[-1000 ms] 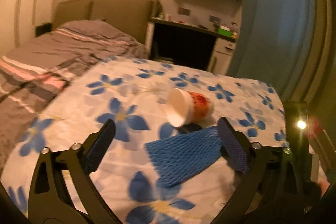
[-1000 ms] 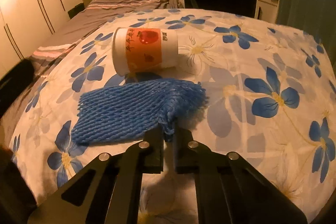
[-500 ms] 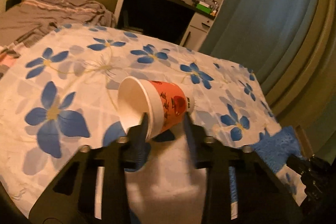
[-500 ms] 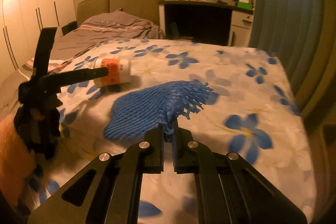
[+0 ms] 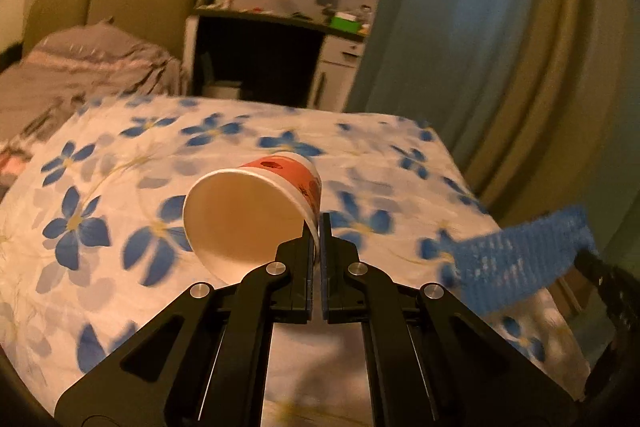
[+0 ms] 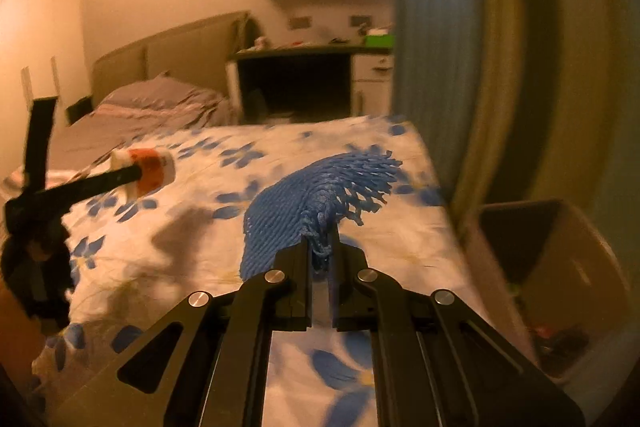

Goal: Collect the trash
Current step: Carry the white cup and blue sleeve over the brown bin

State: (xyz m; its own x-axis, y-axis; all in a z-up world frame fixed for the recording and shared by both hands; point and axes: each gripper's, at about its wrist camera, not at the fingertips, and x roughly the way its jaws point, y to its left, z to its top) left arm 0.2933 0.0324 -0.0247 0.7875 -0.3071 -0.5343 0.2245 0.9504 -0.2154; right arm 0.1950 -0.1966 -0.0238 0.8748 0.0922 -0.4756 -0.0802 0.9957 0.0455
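Thin paper, the cup [image 5: 256, 211] is light and crushable; the left gripper [image 5: 318, 227] jaws pinch its rim, lifted over the floral bed [image 5: 120, 163]. Right gripper [image 6: 320, 247] jaws clamp soft blue foam netting [image 6: 304, 203], bin [image 6: 560, 267] rightward.

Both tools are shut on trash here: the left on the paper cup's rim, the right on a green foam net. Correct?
Not quite: the foam net in the right tool is blue, not green, as the right wrist view shows. The left tool is indeed shut on the paper cup rim.
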